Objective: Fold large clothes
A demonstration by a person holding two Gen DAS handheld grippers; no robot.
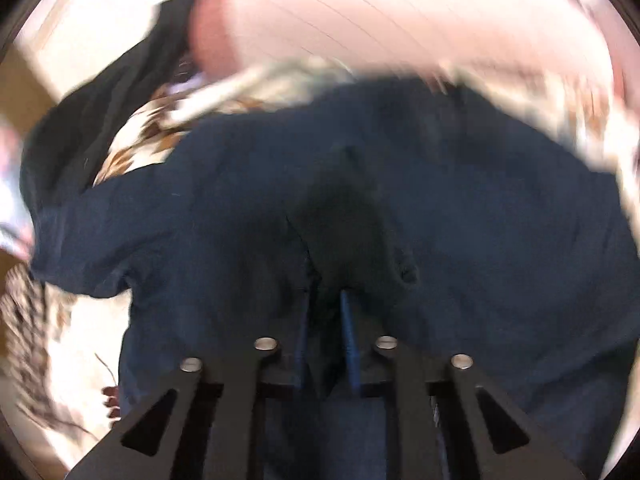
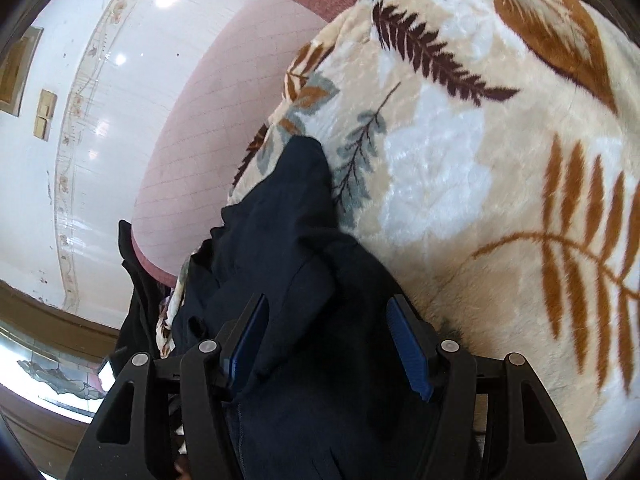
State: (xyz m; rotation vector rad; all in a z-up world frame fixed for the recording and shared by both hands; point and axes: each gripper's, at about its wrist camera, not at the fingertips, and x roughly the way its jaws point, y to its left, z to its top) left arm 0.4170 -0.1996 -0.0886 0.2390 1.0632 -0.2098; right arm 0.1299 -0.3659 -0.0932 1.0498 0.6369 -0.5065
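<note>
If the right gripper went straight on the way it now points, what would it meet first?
Most likely the dark navy garment bunched between its open fingers; the right gripper points along that fabric, with the leaf-patterned blanket behind. Depth is uncertain.

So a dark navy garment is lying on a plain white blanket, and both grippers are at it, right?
Not plain white: the right wrist view shows the blanket is cream with brown and grey leaf prints. The dark navy garment does lie on it.

A cream leaf-patterned blanket (image 2: pixel 460 168) lies over a pink quilted mattress (image 2: pixel 208 152); beyond the mattress, white tiled floor (image 2: pixel 100 140).
</note>
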